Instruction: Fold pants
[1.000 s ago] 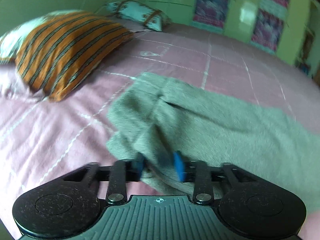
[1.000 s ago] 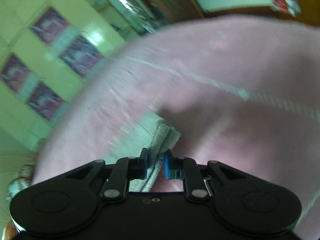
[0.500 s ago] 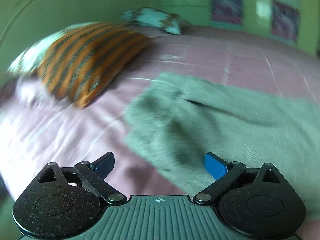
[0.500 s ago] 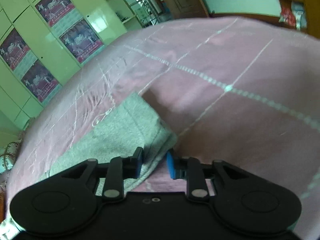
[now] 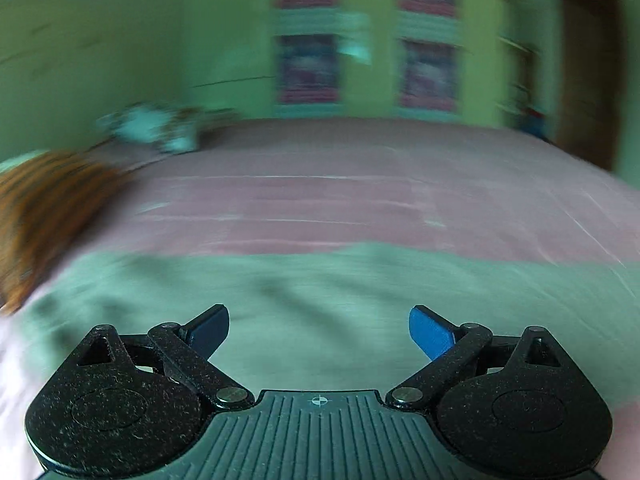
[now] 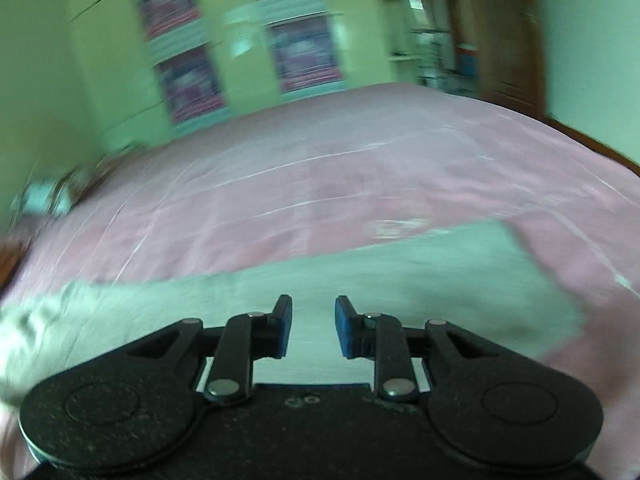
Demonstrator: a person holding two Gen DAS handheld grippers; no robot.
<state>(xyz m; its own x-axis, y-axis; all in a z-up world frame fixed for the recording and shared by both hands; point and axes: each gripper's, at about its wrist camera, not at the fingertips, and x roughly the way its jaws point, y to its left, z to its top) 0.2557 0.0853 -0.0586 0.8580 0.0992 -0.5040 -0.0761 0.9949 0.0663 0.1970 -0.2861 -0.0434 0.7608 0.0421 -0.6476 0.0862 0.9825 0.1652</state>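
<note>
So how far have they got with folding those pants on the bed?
Partway, by the look of it. The grey pants lie as one long flat band on the pink bedsheet, which suggests a lengthwise fold is done, though blur hides the layers. Nothing is in hand: the left gripper is wide open and the right gripper is parted, both empty above the cloth. Folding the band shorter seems left.

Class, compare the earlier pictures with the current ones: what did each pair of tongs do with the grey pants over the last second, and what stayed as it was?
Both let go. The left tongs, shut on the pants a second ago, now stand wide open. The right tongs have parted and no cloth lies between them. Both views have swung to face the pants lying flat. Unchanged: the pants lie on the pink bedspread, the striped pillow at the left.
</note>
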